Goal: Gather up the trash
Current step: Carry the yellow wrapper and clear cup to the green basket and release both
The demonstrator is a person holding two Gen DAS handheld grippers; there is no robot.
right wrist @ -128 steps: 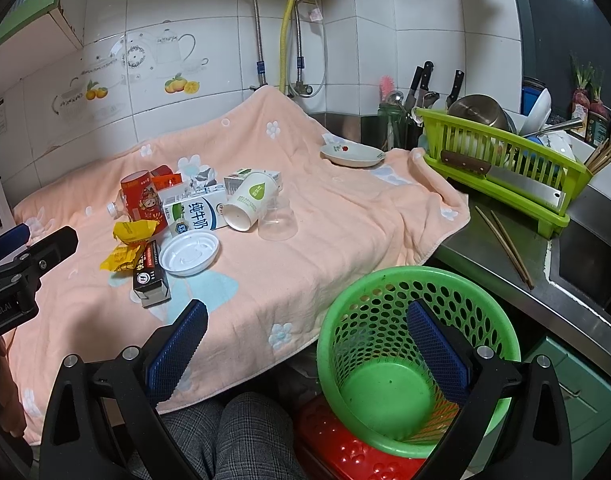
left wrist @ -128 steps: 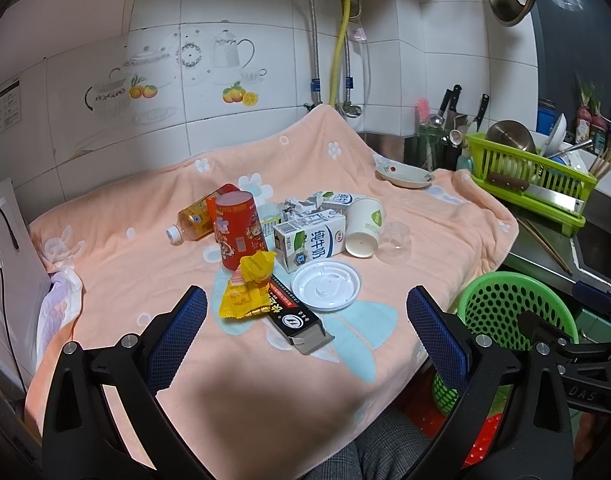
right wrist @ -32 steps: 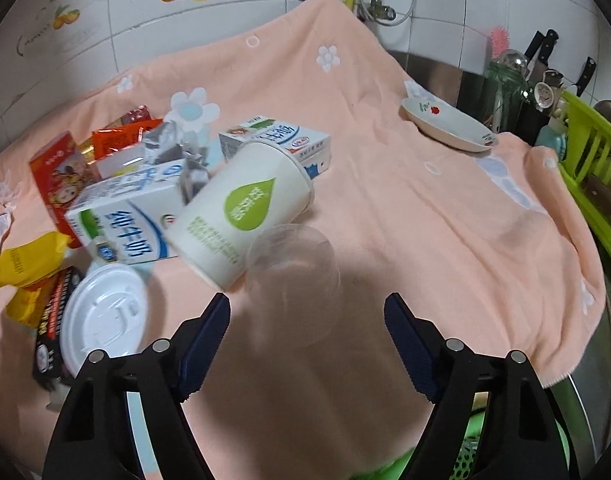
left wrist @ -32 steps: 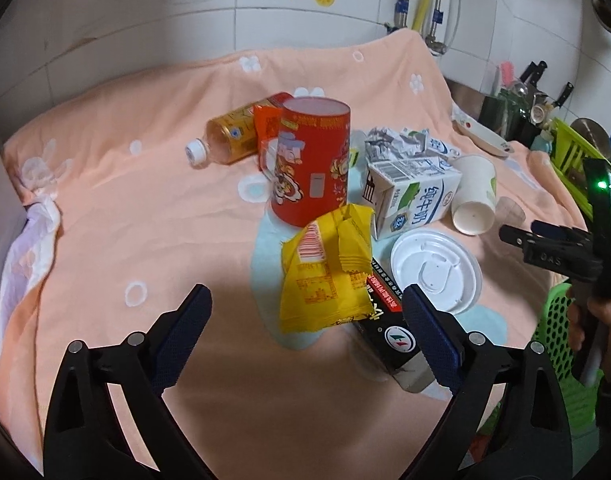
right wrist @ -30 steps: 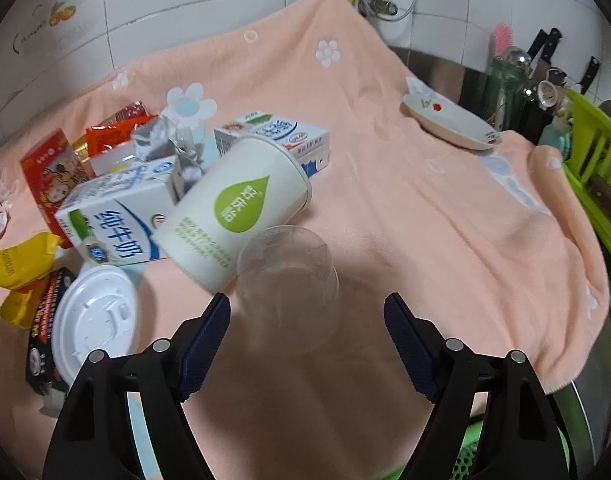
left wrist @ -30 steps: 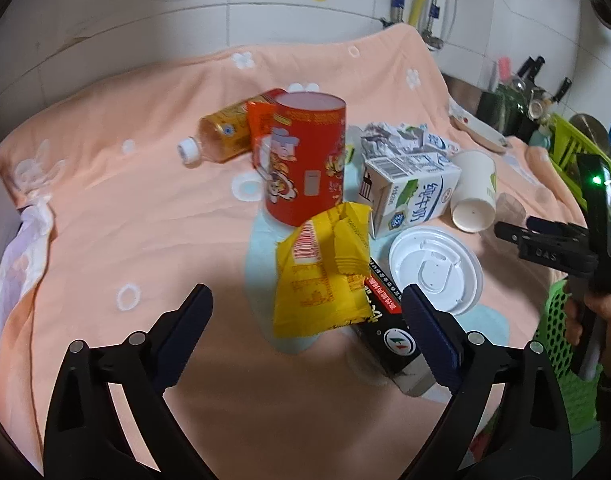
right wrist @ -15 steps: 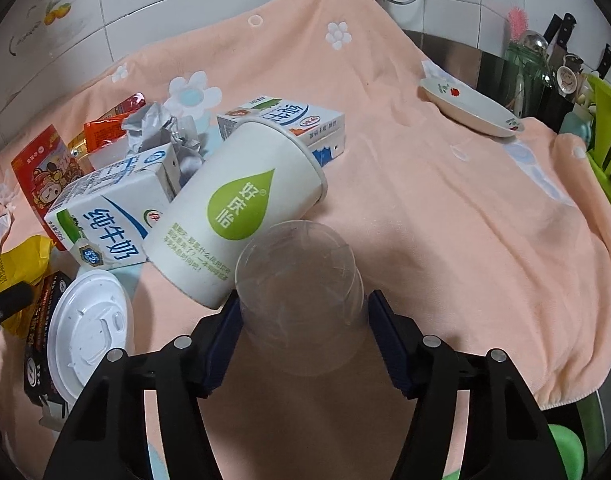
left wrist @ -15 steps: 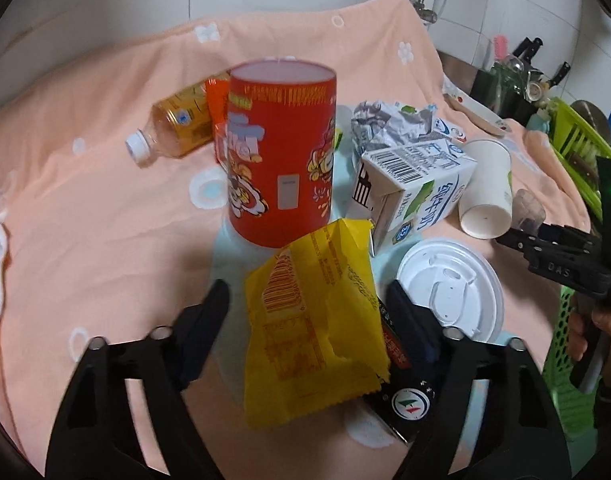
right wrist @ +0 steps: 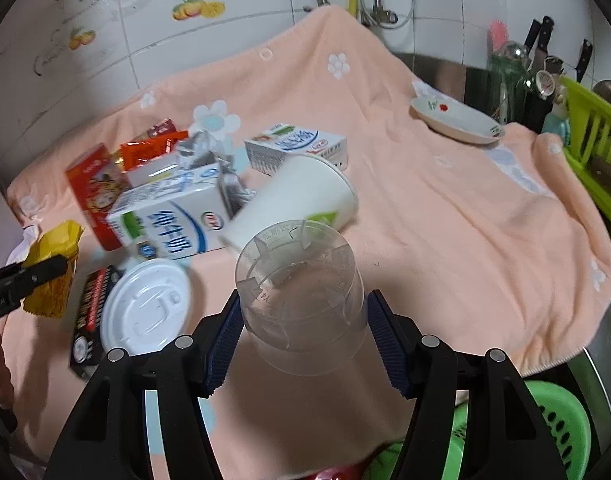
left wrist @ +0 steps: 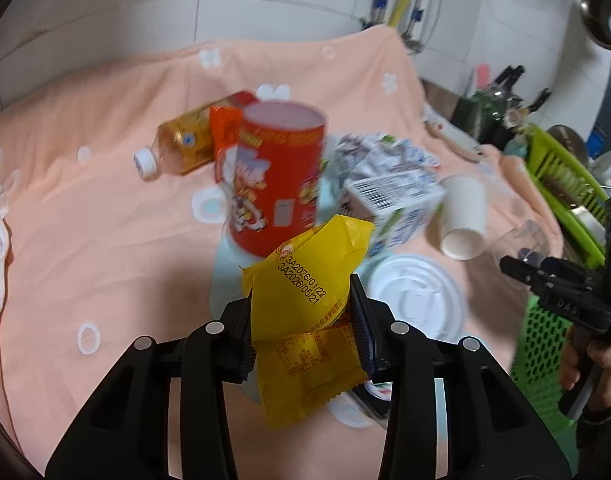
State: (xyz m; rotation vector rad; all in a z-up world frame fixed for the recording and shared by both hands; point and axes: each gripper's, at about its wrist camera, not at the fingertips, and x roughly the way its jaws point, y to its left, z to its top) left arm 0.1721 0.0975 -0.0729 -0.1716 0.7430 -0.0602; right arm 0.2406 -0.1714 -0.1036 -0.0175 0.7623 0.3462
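- Right now the left gripper (left wrist: pixel 301 334) is clamping the yellow snack wrapper (left wrist: pixel 309 312) at lower centre of the left view, pads pressing on both sides, the wrapper sticking up past the fingertips.
- The right gripper (right wrist: pixel 301 332) is squeezing a clear plastic cup (right wrist: pixel 301 300) at lower centre of the right view, base pointing away, pads touching both sides.
- The remaining trash is sitting on the peach towel (right wrist: pixel 445 216) above both tools: white paper cup (right wrist: pixel 293 200) on its side just behind the clear cup, milk carton (right wrist: pixel 173 220), white plastic lid (right wrist: pixel 145 308), red canister (left wrist: pixel 277 180), black box (right wrist: pixel 89 312).
- The green basket (right wrist: pixel 561 432) is showing at lower right of the right view, interior mostly hidden.
- Only the left view is showing the amber bottle (left wrist: pixel 181 144), upper left, lying flat.
- Only the right view is showing the white dish (right wrist: pixel 453 120), upper right.
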